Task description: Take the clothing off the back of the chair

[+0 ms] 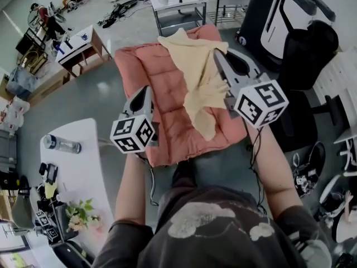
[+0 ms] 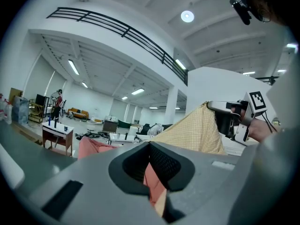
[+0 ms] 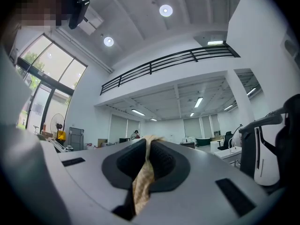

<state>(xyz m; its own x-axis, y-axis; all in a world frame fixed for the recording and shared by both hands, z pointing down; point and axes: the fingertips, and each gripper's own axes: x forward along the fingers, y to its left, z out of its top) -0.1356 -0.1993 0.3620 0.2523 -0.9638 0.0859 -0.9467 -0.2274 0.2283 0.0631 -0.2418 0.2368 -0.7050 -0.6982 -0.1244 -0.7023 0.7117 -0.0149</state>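
A pink quilted garment (image 1: 167,94) hangs spread in front of me in the head view, with a pale yellow checked cloth (image 1: 198,77) draped over it. My left gripper (image 1: 146,91) is shut on the pink garment's left edge. In the left gripper view the pink fabric (image 2: 152,184) runs between the closed jaws of that gripper (image 2: 150,146). My right gripper (image 1: 216,53) is shut on the yellow cloth near its top. In the right gripper view a strip of this cloth (image 3: 143,186) is pinched in that gripper (image 3: 148,142). The chair back is hidden behind the clothing.
A white table (image 1: 83,166) with a water bottle (image 1: 61,144) and flowers (image 1: 81,214) stands at my left. A black office chair (image 1: 309,54) and a black-and-white machine (image 1: 284,10) stand to the right. A metal cart (image 1: 178,10) and a small desk (image 1: 81,46) are farther off.
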